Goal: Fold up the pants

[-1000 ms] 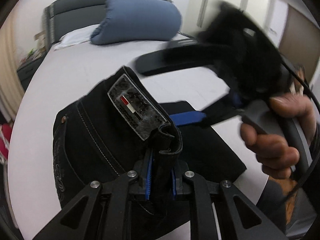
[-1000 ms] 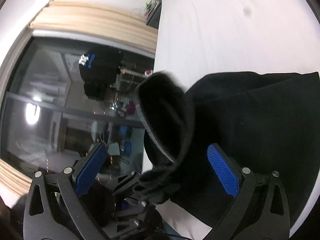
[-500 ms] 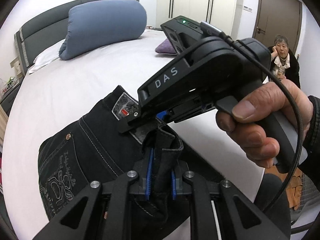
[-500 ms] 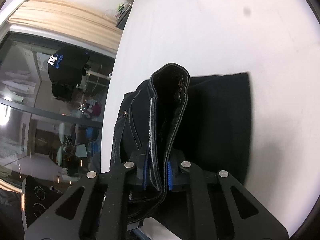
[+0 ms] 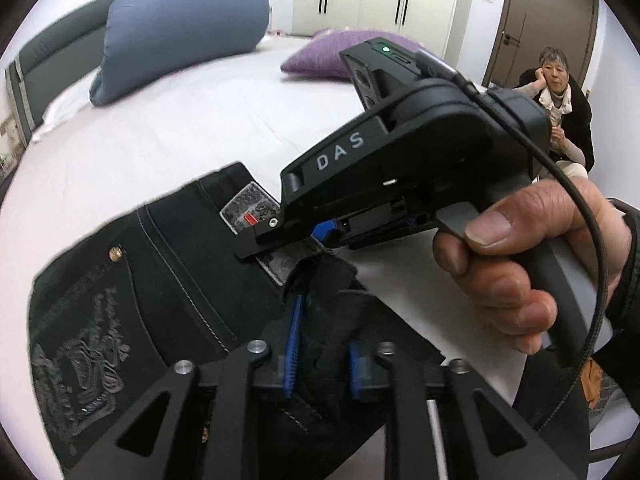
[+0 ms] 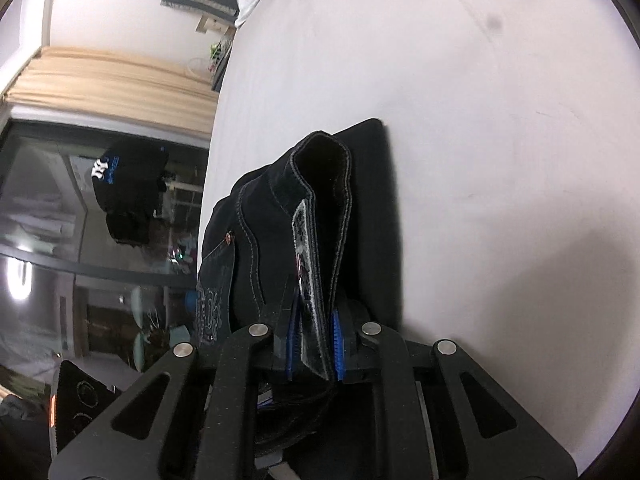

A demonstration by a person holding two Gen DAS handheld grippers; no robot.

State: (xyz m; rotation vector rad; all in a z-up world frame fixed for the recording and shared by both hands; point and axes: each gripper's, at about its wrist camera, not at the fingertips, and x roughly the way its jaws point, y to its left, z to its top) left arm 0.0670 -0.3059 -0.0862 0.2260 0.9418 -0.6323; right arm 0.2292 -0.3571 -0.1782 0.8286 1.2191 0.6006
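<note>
Black jeans (image 5: 160, 280) lie folded on the white bed (image 5: 180, 132), back pocket and grey waistband patch (image 5: 250, 210) facing up. My left gripper (image 5: 324, 356) has a bunch of the waistband between its blue pads; its jaws are opening and the cloth sits loose there. In the right wrist view my right gripper (image 6: 316, 344) is shut on the doubled waistband of the jeans (image 6: 260, 220), which stands up from its pads. A hand (image 5: 520, 272) holds that gripper just above and to the right of my left one.
A blue pillow (image 5: 180, 40) and a purple cushion (image 5: 320, 56) lie at the bed's far end. A person (image 5: 560, 120) sits by the door at right. Dark window glass (image 6: 80, 240) and a beige curtain (image 6: 100, 80) run along the bed's left side.
The right gripper went from wide open around the waistband to shut on it. Both grippers came down toward the bed with the jeans. The left pads have parted a little.
</note>
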